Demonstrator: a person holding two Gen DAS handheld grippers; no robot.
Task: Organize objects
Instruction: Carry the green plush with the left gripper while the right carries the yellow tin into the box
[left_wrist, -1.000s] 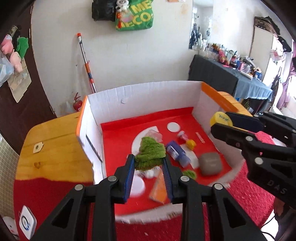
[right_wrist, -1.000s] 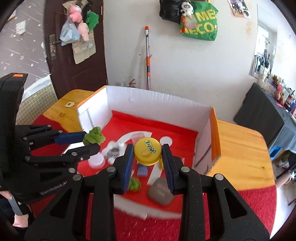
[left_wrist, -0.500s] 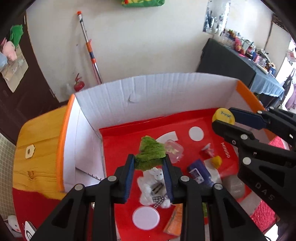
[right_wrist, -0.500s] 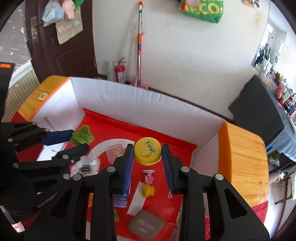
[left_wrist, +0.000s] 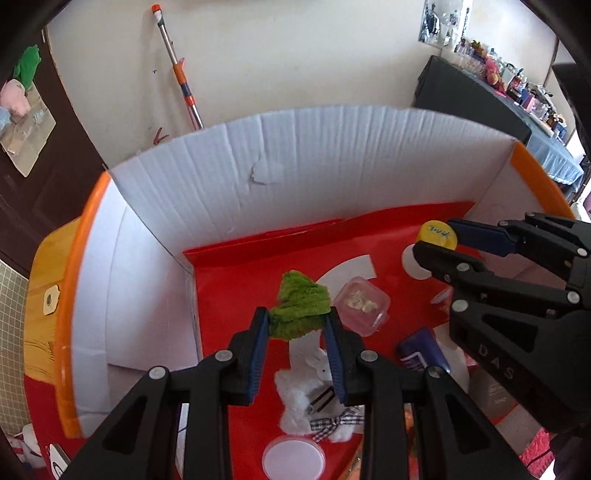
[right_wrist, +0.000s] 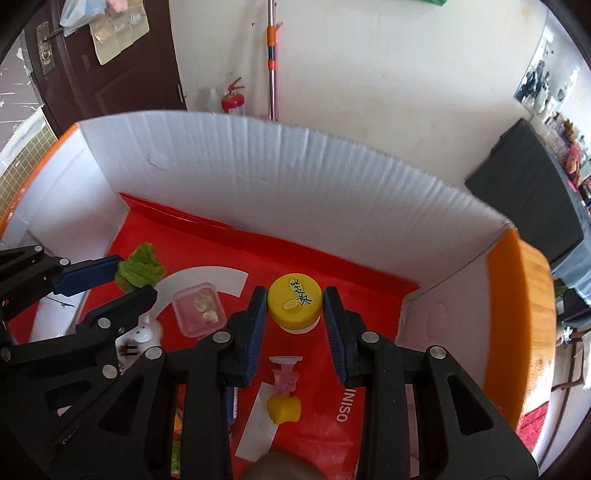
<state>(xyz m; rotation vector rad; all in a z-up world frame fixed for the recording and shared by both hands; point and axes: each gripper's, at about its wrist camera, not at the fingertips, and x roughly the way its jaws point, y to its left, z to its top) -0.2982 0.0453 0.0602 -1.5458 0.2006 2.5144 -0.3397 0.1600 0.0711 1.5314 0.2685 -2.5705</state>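
Tools number two, and we hold both over one white-walled cardboard box (left_wrist: 314, 166) with a red floor. Our left tool (left_wrist: 297, 341) is clamped on one green fuzzy cloth (left_wrist: 300, 310); our right tool (right_wrist: 294, 323) has its fingers spread either side of one yellow-capped jar (right_wrist: 294, 301), and we cannot tell whether they touch it. Below the left tool lie one white plush rabbit (left_wrist: 314, 398) and one white round lid (left_wrist: 293, 456); just ahead and right sits one clear pink container (left_wrist: 364, 306). Beneath the right tool we count one small yellow piece (right_wrist: 283, 408) and one pink-white trinket (right_wrist: 286, 373). The box rests on a wooden tabletop (right_wrist: 535, 314); one mop handle (left_wrist: 177, 70) leans on the white wall (left_wrist: 314, 55).
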